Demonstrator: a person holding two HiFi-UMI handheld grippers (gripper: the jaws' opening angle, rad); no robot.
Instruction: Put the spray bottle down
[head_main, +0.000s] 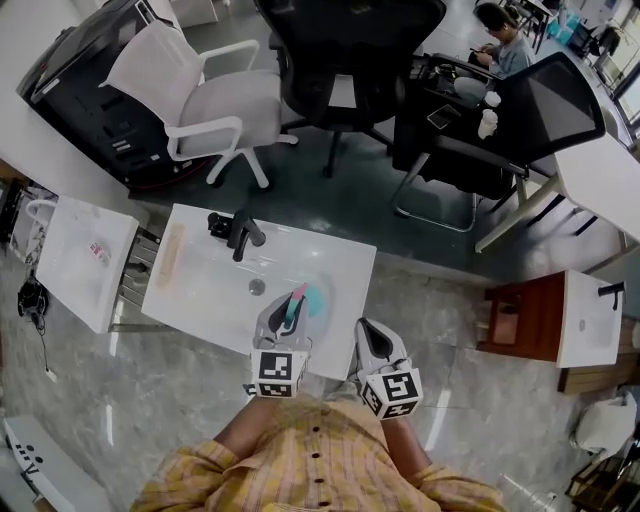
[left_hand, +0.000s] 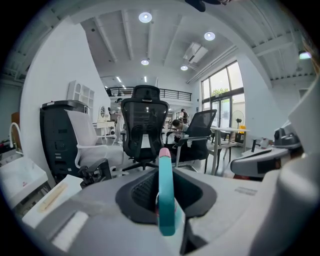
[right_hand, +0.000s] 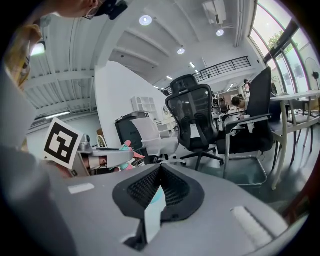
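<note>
Pinching the teal spray bottle (head_main: 312, 302), your left claw (head_main: 285, 314) holds it over the near edge of the white table (head_main: 200, 290), pink tip pointing away from you; your right claw (head_main: 372, 342), just beside it, has its jaws pressed together on nothing

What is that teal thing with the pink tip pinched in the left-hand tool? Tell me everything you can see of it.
It is a slim teal plastic spray bottle with a pink tip, smooth and slightly glossy. The left gripper clamps it between its jaws, with the pink end pointing forward past them. It is over the white table; whether it touches the table cannot be told.
</note>
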